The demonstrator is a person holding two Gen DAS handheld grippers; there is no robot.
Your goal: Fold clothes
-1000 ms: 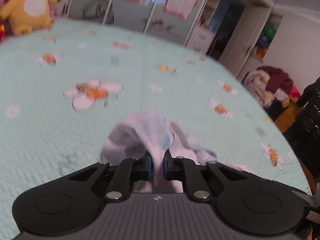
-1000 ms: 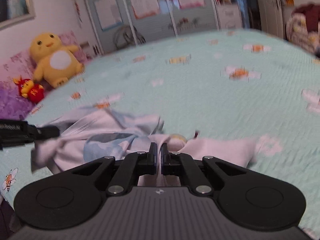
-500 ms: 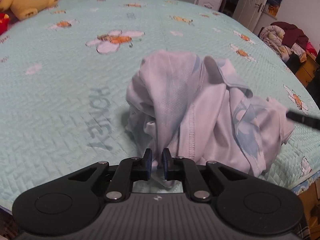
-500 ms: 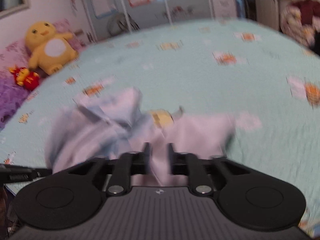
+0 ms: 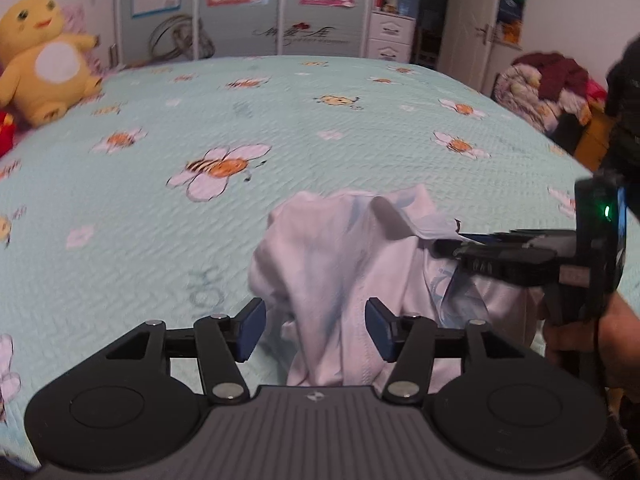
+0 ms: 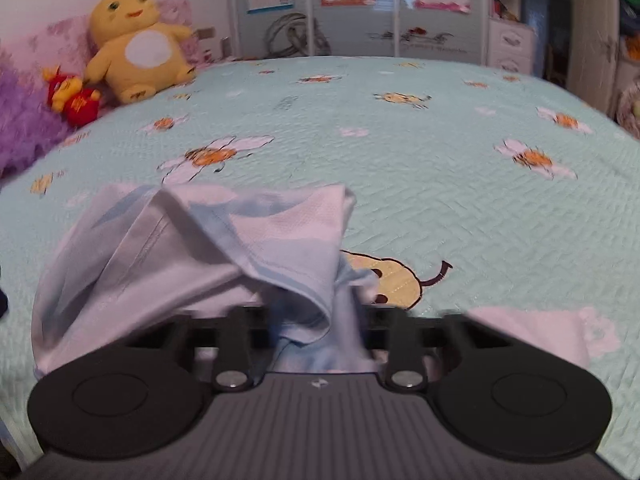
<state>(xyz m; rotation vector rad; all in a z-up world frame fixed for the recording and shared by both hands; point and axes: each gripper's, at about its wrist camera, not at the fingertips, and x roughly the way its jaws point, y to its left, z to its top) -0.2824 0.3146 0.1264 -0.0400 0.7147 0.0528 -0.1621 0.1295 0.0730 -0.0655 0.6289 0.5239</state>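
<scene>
Pale white-and-blue fabric, the crumpled garment lies bunched on the bed near its front edge. The left tongs stand apart around a hanging fold. The right tongs also stand apart, cloth draped between their 2 fingers. A yellow plush toy sits far behind.
</scene>
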